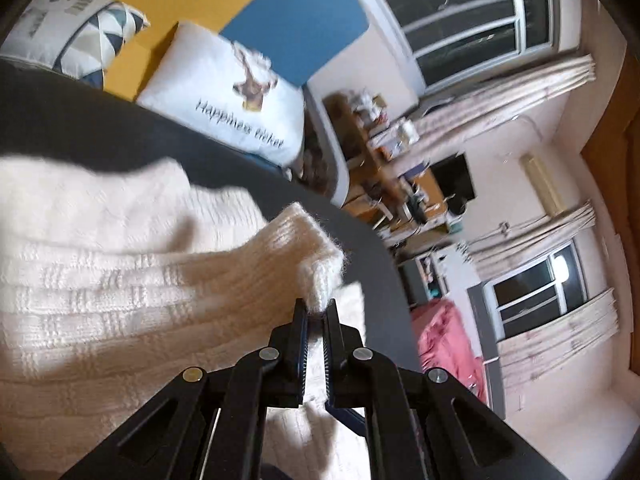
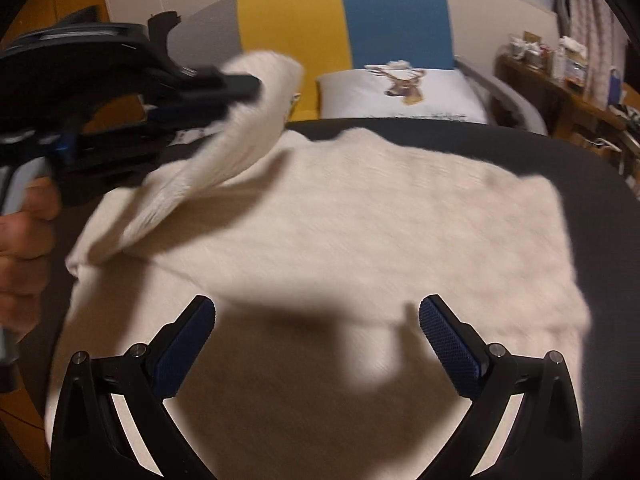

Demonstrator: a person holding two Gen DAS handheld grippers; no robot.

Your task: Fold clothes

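Note:
A cream knitted sweater [image 2: 360, 220] lies spread on a dark round table [image 2: 600, 200]. In the left wrist view my left gripper [image 1: 316, 310] is shut on the ribbed cuff of the sweater's sleeve [image 1: 308, 244], lifted above the body of the sweater [image 1: 100, 260]. From the right wrist view that left gripper [image 2: 244, 88] shows at the upper left, held by a hand [image 2: 24, 220], with the sleeve [image 2: 224, 148] hanging from it in an arc. My right gripper [image 2: 316, 308] hovers open over the sweater's near part, nothing between its fingers.
A white pillow with a deer print [image 2: 404, 92] lies behind the table against a yellow and blue headboard [image 2: 344, 16]. A patterned cushion [image 1: 92, 28] sits beside it. A cluttered wooden desk [image 2: 568, 84], windows with curtains [image 1: 460, 20] and a pink cloth [image 1: 448, 344] are beyond.

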